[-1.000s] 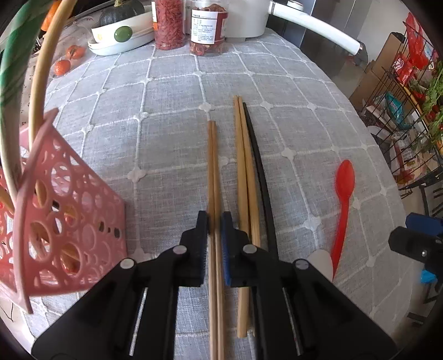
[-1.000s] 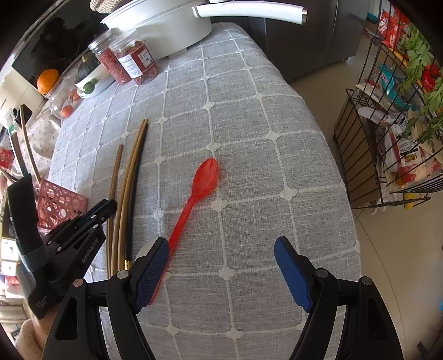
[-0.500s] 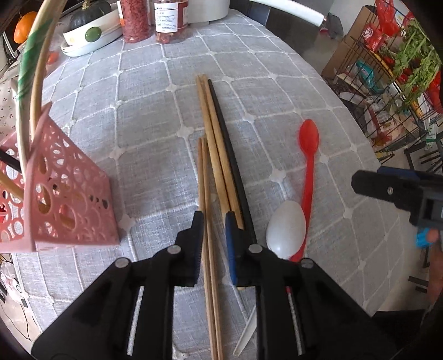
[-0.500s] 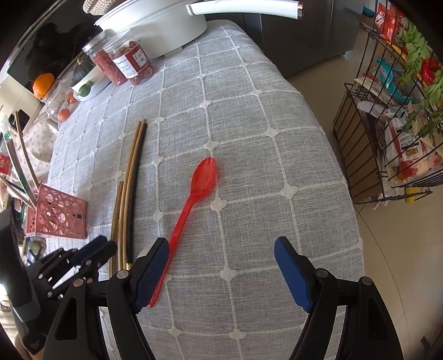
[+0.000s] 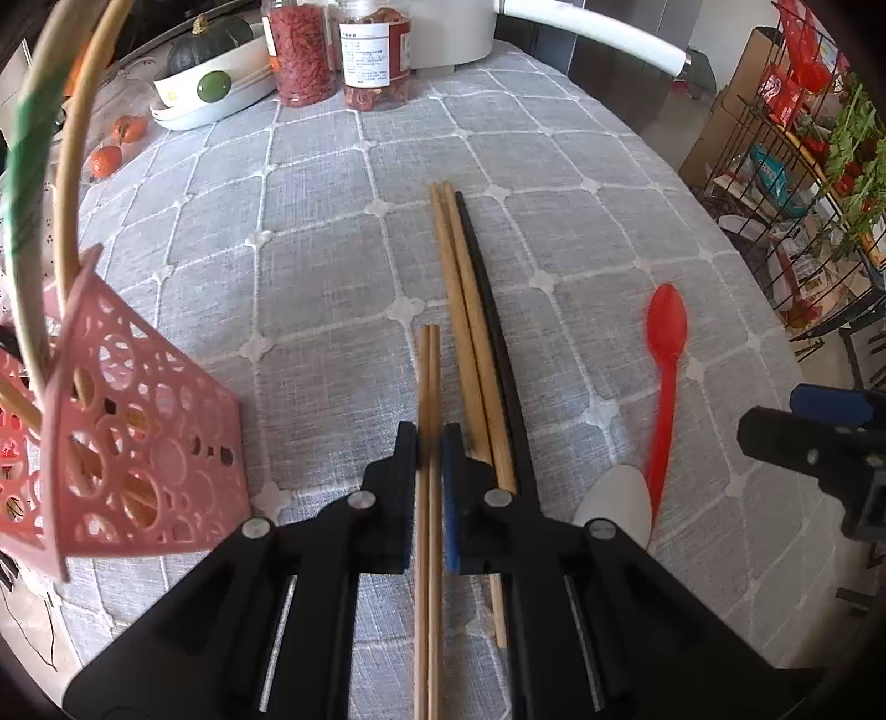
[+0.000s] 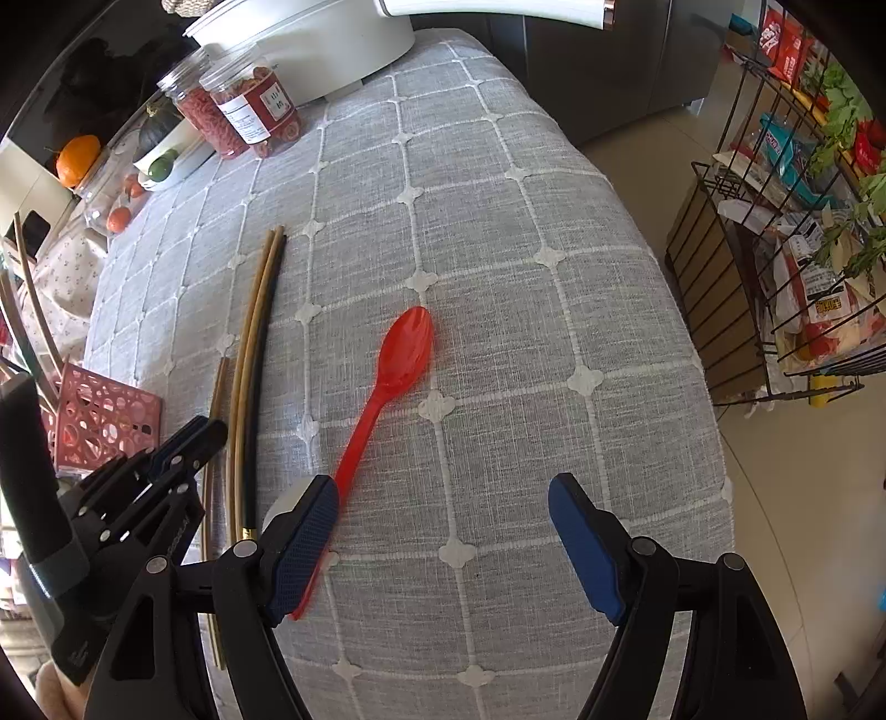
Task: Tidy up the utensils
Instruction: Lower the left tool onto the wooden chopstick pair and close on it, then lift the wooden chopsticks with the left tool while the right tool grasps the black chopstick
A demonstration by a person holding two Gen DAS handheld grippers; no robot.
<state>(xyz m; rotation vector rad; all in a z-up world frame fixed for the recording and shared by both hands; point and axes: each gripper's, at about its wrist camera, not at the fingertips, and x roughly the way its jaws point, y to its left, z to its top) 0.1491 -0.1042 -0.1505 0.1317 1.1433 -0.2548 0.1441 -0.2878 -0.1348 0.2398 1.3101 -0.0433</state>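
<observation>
My left gripper (image 5: 429,443) is shut on a pair of brown wooden chopsticks (image 5: 429,376), held just over the grey cloth. Right of it lie a longer tan pair (image 5: 462,299) and a black chopstick (image 5: 495,315). A red plastic spoon (image 5: 664,354) and a white spoon (image 5: 614,501) lie further right. A pink perforated holder (image 5: 138,443) with sticks in it stands on the left. My right gripper (image 6: 443,531) is open and empty over the cloth, its left finger beside the red spoon's (image 6: 387,382) handle. The left gripper (image 6: 188,443) shows at its left.
Two jars (image 5: 338,50), a white dish with a squash (image 5: 205,83), small oranges (image 5: 105,160) and a white appliance (image 6: 310,39) stand at the table's far end. A wire rack with groceries (image 6: 803,221) stands on the floor right of the table edge.
The left gripper, still shut on the brown chopsticks, has drawn them back toward me and shifted its aim. The right gripper has barely moved.
</observation>
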